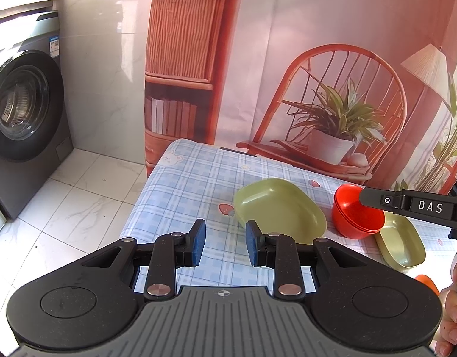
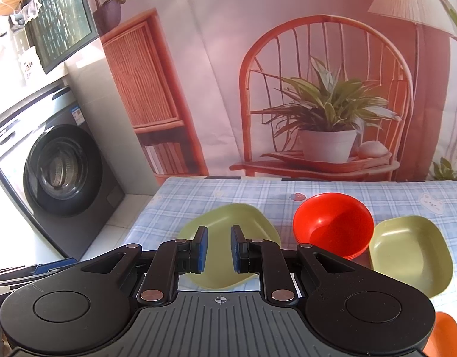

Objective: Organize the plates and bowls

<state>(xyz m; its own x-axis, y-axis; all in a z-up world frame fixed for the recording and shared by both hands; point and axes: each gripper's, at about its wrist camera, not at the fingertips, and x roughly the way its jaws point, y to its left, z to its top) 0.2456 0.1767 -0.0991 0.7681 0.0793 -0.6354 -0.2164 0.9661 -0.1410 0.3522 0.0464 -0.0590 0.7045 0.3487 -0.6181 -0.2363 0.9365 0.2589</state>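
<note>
Two green plates and a stack of red bowls (image 2: 332, 226) sit on a blue checked tablecloth (image 2: 198, 199). In the right wrist view my right gripper (image 2: 218, 248) hovers over the near edge of the left green plate (image 2: 228, 217), its blue pads a narrow gap apart with nothing between them. The other green plate (image 2: 410, 253) lies right of the bowls. In the left wrist view my left gripper (image 1: 225, 242) stands open and empty just left of the green plate (image 1: 279, 211). A black finger (image 1: 377, 200) of the right gripper reaches over the red bowls (image 1: 356, 217).
An orange dish (image 2: 445, 336) peeks in at the near right table edge. A washing machine (image 1: 23, 110) stands on the tiled floor left of the table. A printed backdrop (image 1: 317, 59) hangs behind the table's far edge. A person's hand (image 1: 454, 312) shows at the right.
</note>
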